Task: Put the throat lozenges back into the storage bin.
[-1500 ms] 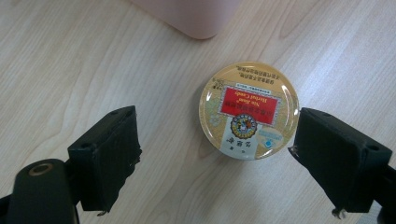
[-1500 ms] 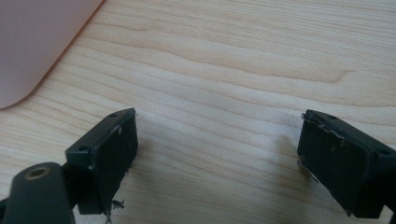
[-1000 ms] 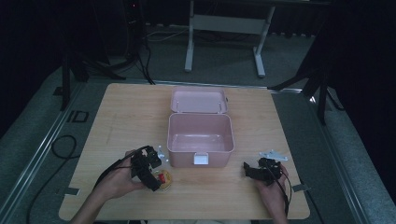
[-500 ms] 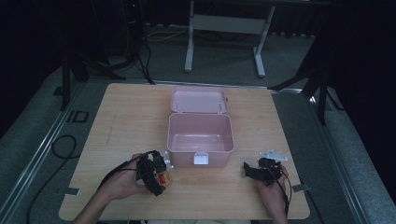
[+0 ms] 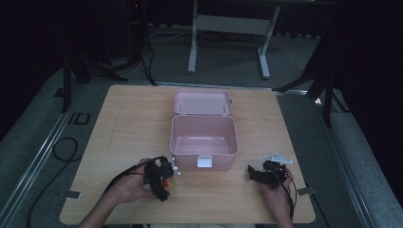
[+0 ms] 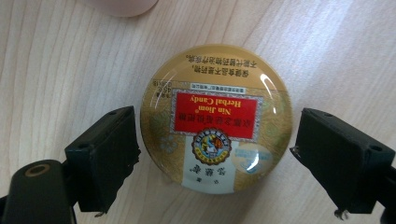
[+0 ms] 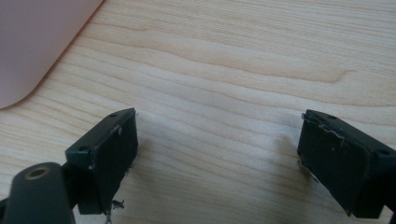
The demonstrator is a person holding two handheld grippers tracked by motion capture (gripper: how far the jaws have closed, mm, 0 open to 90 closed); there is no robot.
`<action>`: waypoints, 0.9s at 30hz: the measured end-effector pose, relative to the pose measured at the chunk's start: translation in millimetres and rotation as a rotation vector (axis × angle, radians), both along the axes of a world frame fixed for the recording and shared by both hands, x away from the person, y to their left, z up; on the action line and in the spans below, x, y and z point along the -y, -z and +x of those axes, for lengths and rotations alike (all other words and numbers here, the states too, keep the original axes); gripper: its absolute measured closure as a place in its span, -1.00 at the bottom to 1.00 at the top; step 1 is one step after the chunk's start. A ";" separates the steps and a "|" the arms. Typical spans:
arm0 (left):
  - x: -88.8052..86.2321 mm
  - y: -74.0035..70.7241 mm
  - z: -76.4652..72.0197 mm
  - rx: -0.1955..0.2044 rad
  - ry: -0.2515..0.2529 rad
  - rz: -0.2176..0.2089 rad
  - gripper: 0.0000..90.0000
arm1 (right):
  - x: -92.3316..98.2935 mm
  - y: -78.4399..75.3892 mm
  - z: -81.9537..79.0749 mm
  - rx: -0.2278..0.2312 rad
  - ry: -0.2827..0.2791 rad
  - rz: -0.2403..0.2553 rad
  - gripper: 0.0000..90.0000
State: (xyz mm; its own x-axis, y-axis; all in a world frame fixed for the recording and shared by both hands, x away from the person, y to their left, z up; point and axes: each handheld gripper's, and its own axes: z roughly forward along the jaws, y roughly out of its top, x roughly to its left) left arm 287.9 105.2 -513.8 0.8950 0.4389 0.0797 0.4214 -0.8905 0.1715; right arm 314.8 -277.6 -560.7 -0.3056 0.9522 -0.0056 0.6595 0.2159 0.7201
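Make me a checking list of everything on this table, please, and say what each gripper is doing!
Surface: light wooden table, bare wood over most of it.
Job's things: pink box at the middle, lid open and laid back, nothing seen inside; round gold candy tin flat on the wood near the box's front left corner.
Clutter: nothing seen.
Grippers: left gripper open, jaws either side of the tin, one close, the other apart; right gripper open over bare wood.
Cables: a black one trails from each gripper.
Surroundings: dark room, grey floor, metal stand behind the table.
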 end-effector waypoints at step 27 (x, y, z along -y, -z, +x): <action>8.5 2.6 -2.3 0.001 0.077 0.039 -0.54 | 0.0 0.0 0.0 0.000 0.000 0.000 -0.73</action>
